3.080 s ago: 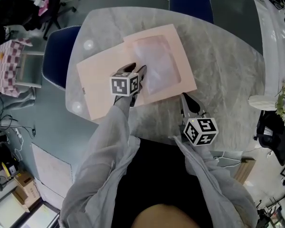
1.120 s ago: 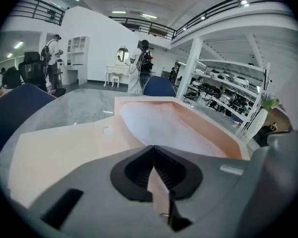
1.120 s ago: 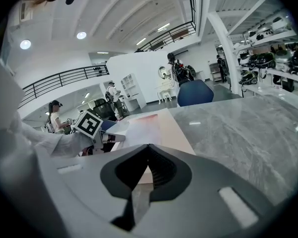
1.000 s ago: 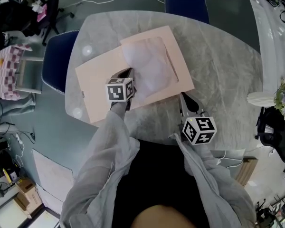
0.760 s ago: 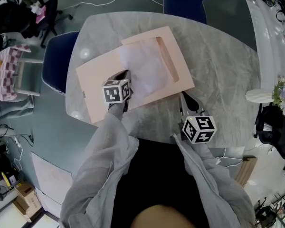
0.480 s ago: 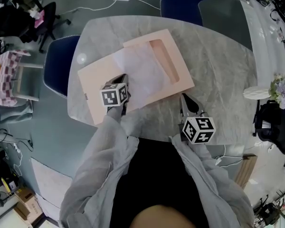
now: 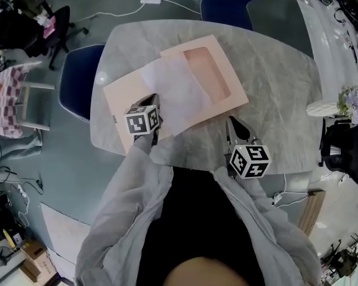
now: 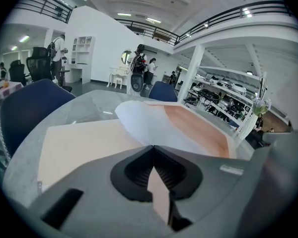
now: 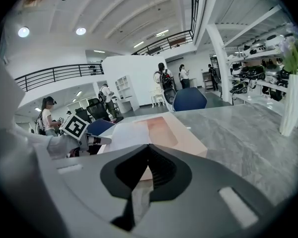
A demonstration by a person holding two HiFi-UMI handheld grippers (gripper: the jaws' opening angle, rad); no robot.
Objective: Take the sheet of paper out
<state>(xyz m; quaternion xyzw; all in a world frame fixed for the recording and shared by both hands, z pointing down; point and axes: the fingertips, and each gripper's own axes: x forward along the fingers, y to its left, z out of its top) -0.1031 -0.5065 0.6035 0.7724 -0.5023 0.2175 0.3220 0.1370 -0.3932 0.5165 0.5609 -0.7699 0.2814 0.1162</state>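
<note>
The sheet point(image 7: 172, 91) lies half out of the box point(image 7: 206, 70), trailing leftward over the pink board point(image 7: 120, 99) on the counter point(image 7: 274, 82). Its near-left edge is clamped in the left gripper point(image 7: 153, 101), so the pull runs down-left, away from the box. The right gripper point(image 7: 231, 124), jaws together and empty, sits well apart.

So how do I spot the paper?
On the grey marble table sits a shallow pink cardboard box. The thin white sheet of paper lies half across it and half on a flat pink card. Only it is white, and the left gripper pinches it.
</note>
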